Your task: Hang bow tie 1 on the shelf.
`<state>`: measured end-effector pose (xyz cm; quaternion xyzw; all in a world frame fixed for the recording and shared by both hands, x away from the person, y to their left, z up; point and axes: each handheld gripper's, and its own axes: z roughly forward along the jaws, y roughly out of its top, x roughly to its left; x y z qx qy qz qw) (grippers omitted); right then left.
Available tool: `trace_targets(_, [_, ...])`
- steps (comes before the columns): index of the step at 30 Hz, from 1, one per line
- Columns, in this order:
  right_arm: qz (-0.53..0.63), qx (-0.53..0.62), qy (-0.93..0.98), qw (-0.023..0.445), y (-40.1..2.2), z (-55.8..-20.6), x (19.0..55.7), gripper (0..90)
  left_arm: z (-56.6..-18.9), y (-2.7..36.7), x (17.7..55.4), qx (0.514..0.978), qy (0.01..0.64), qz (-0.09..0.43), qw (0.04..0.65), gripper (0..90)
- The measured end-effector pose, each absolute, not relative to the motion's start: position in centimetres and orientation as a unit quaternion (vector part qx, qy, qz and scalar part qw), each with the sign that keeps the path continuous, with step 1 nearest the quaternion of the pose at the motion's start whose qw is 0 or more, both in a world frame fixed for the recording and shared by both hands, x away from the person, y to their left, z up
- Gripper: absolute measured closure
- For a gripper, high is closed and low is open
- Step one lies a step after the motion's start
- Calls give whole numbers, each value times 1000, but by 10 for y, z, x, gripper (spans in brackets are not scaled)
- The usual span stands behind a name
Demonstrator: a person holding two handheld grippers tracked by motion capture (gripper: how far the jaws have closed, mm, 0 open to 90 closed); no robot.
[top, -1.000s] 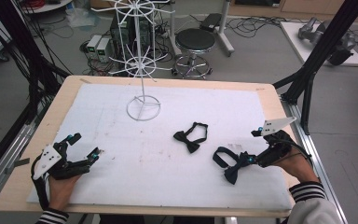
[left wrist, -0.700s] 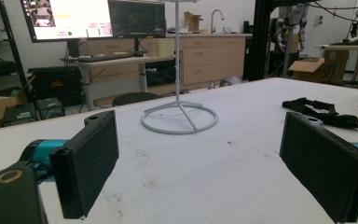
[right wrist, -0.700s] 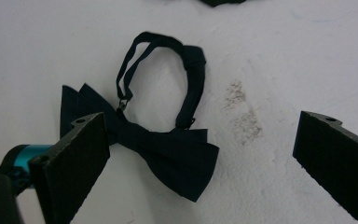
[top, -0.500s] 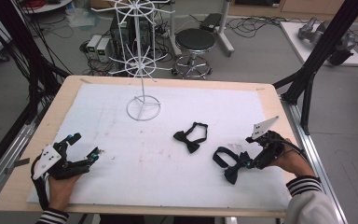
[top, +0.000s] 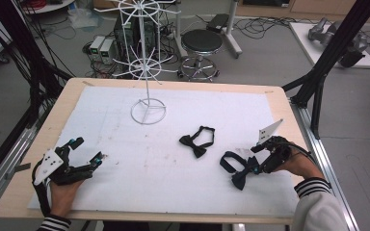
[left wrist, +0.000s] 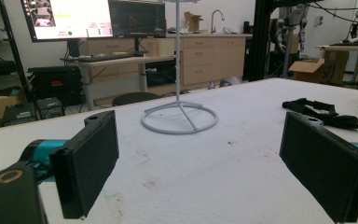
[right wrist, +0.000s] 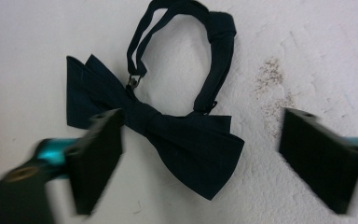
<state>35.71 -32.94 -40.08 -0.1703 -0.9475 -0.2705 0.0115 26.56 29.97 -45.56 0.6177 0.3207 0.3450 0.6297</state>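
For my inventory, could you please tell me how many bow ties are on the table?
2: one bow tie mid-table, another bow tie at the right tool.

We are holding the left claw [top: 89, 161] low at the near-left of the table [top: 270, 103], our left hand [top: 65, 190] wrapped around its body and the striped cuff showing at the bottom edge. Its jaws are standing wide apart, pointing forward across the surface, as the left gripper view shows. We are gripping the right claw [top: 250, 166] with our right hand [top: 294, 163] near the right edge, wrist bent so that it is tipping downward and toward the left. Its jaws are also spread wide, and they are looking blurred in the right gripper view.
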Motion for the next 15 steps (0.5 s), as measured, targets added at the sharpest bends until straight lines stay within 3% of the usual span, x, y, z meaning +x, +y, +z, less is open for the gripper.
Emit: trace_targets(15, [-252,-162,-953,47,-328,-410,360,233,-456,300,266,618,321,345,630,121])
